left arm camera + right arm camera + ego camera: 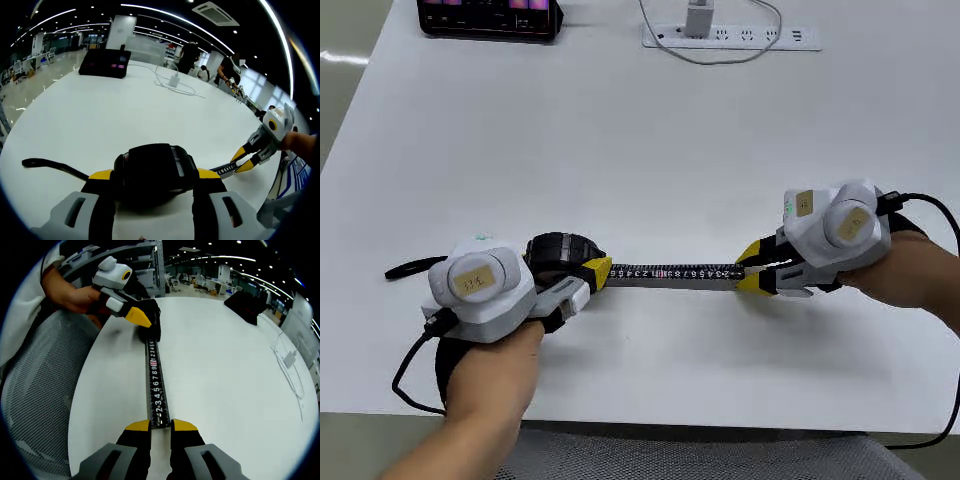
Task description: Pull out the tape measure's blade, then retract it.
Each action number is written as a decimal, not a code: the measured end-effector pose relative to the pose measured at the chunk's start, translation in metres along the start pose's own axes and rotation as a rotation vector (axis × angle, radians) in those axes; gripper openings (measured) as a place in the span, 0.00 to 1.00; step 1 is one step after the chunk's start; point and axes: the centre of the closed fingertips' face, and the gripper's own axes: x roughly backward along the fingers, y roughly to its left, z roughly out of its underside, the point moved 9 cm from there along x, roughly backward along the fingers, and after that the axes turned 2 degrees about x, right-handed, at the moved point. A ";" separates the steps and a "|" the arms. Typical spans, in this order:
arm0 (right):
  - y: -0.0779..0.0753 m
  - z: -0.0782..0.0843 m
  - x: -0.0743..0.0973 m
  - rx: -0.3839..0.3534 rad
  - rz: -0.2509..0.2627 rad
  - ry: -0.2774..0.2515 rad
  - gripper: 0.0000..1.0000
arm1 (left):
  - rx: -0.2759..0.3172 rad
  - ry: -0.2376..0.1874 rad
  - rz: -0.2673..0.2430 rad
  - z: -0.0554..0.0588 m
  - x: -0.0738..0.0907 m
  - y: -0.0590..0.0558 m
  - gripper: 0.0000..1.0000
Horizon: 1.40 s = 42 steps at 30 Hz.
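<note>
Clamped in the left gripper (155, 176), the tape measure (558, 252) is being held on the table (650, 150) — its drawn-out blade (156, 390) is being pinched at the tip by the closed right gripper (161, 426).

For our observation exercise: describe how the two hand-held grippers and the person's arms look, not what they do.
The left hand-held gripper and right hand-held gripper each have a rounded white-grey body with tan labels, black jaws tipped yellow, and a black cable. Forearms are bare.
</note>
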 end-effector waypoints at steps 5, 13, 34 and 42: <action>0.000 -0.003 -0.002 -0.001 -0.005 -0.001 0.11 | 0.003 0.000 0.001 0.000 0.000 0.000 0.57; -0.001 -0.008 -0.007 0.002 -0.011 -0.007 0.11 | 0.014 -0.003 0.005 0.000 0.000 0.000 0.57; -0.004 -0.020 -0.016 0.012 -0.026 -0.020 0.11 | 0.034 -0.007 0.017 0.001 0.001 0.000 0.57; -0.004 -0.024 -0.019 0.001 -0.033 -0.032 0.11 | 0.038 -0.007 0.020 0.000 0.001 0.000 0.57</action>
